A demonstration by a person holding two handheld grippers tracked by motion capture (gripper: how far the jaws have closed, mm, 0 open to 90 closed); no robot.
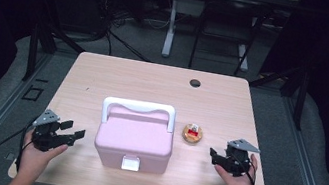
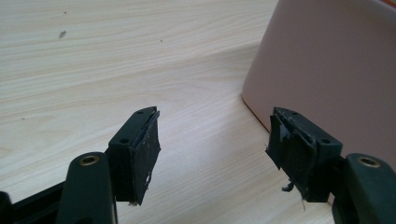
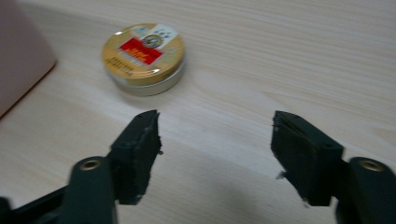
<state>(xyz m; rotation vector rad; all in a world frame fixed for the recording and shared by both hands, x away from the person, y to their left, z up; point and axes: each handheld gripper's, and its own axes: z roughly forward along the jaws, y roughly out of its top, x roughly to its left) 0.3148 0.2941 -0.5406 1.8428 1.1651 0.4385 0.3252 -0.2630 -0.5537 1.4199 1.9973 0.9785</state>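
Note:
A pink lidded box [image 1: 134, 140] with a white handle and a white front latch [image 1: 130, 162] stands in the middle of the wooden table [image 1: 119, 77]; its side wall [image 2: 327, 65] rises close by in the left gripper view. A small round gold tin [image 1: 192, 133] with a red label lies just right of the box, and I see the tin [image 3: 144, 58] ahead of the right jaws. My left gripper [image 1: 73, 131] is open, left of the box, nothing between its jaws. My right gripper [image 1: 212, 155] is open, right of the tin, holding nothing.
A round cable hole [image 1: 195, 83] sits near the table's far edge. Beyond the table stand white desk legs [image 1: 169, 32] and dark metal frames. A grey cloth covers the floor on both sides.

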